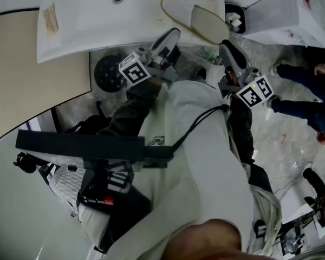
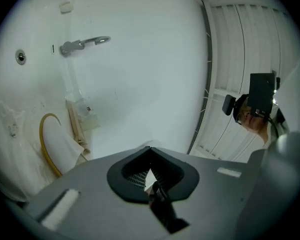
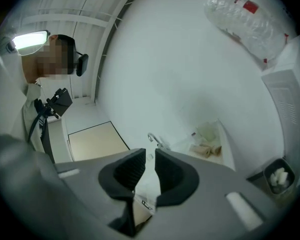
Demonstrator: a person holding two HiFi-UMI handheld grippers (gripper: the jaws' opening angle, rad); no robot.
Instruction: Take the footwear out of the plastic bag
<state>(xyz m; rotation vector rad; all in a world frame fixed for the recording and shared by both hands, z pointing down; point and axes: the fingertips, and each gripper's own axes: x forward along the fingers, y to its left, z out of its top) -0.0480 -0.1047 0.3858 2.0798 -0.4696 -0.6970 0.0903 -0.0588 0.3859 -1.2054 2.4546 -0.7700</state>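
Note:
A white slipper (image 1: pixel 197 18) with a tan sole lies on the white washbasin counter (image 1: pixel 97 20); in the left gripper view the slipper (image 2: pixel 57 146) shows at the lower left, beside a clear plastic packet (image 2: pixel 82 109). My left gripper (image 1: pixel 168 39) is raised in front of the counter edge, its jaws shut with nothing between them (image 2: pixel 150 151). My right gripper (image 1: pixel 230 53) is held up to the right of the slipper; its pads stand a narrow gap apart with nothing in it (image 3: pixel 150 159). A crumpled clear plastic bag (image 3: pixel 245 21) with a red mark shows at the upper right of the right gripper view.
A faucet (image 2: pixel 82 44) and a drain (image 2: pixel 21 57) are on the basin. A small bin (image 1: pixel 235 18) with white paper stands right of the counter. A round black object (image 1: pixel 108 72) sits under the counter. Another person's dark sleeves (image 1: pixel 300 75) are at the right.

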